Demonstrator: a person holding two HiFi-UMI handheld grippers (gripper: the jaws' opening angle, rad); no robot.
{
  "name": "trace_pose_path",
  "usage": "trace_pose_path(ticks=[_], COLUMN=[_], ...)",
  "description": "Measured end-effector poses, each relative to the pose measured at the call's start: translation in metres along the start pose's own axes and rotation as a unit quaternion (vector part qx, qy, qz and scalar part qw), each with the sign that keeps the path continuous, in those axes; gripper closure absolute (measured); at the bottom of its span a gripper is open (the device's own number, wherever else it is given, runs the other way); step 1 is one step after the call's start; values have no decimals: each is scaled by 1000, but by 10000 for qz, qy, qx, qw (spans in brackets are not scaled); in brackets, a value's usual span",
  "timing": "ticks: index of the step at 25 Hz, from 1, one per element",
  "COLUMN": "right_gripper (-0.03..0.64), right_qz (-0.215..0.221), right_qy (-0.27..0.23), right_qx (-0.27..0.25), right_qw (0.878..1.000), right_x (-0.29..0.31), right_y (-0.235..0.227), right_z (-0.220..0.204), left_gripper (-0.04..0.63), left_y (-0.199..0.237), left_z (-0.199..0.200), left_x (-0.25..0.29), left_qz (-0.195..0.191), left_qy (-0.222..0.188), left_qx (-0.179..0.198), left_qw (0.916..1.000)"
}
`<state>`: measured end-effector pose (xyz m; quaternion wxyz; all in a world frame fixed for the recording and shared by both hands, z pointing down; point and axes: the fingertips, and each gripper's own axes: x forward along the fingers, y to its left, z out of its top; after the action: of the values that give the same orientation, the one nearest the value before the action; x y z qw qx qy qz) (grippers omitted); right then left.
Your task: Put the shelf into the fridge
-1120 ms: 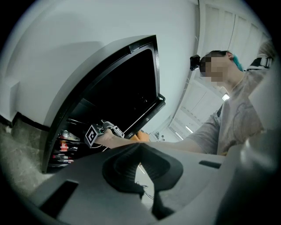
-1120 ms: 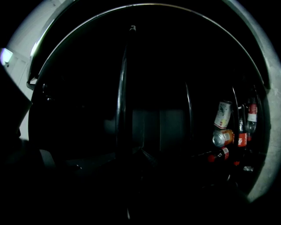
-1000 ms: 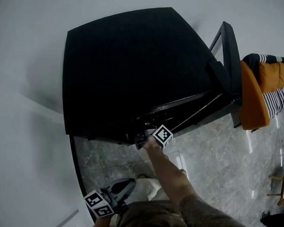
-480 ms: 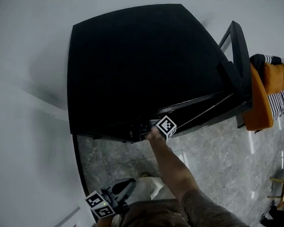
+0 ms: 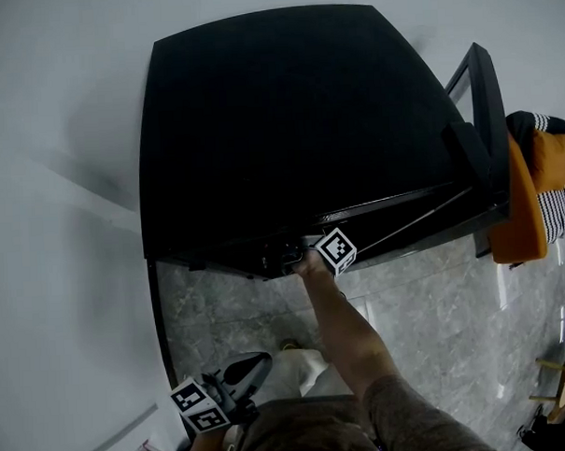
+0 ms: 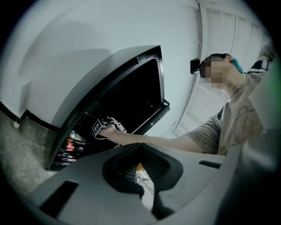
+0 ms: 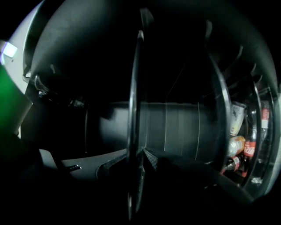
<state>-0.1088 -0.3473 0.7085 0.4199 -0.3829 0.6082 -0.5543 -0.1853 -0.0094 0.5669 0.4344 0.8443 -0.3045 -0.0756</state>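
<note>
— Tool status?
— Found the right gripper (image 5: 289, 257) clamped on the front edge of the shelf (image 7: 134, 88) at the mouth of the fridge (image 5: 297, 126); shelf seen edge-on, apparently partway in. Found the left gripper (image 6: 140, 169) closed on nothing, held low, well apart.
— Advice for the push?
— Hold level, feed straight along the side ledges, avoid twisting.
— Contents?
— Noted bottles (image 7: 248, 147) lower down inside; pass above them without contact.
</note>
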Motion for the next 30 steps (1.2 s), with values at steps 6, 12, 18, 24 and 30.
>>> trace_pose_path(ticks=[6, 12, 18, 24, 30], right_gripper=[588, 588, 590, 597, 597], right_qz=[-53, -406, -355, -91, -260], right_qy=[40, 270, 996, 1931, 2471], right_qx=[58, 14, -451, -649, -765], right_qw=[10000, 9988, 9934, 9790, 9656], right_x=[-40, -87, -130, -178, -223], right_y=[4, 10, 59, 120, 159], right_z=[6, 11, 0, -11, -9], left_gripper=[589, 589, 589, 589, 589], left_y=[-13, -50, -89, -127, -161], left_z=[3, 15, 23, 35, 36], left_x=[2, 17, 31, 44, 56], left_qz=[68, -18, -37, 5, 36], left_qy=[-66, -95, -164, -342, -496], left_qx=[48, 121, 216, 362, 258], left_qw=[9999, 9999, 9996, 9988, 9984])
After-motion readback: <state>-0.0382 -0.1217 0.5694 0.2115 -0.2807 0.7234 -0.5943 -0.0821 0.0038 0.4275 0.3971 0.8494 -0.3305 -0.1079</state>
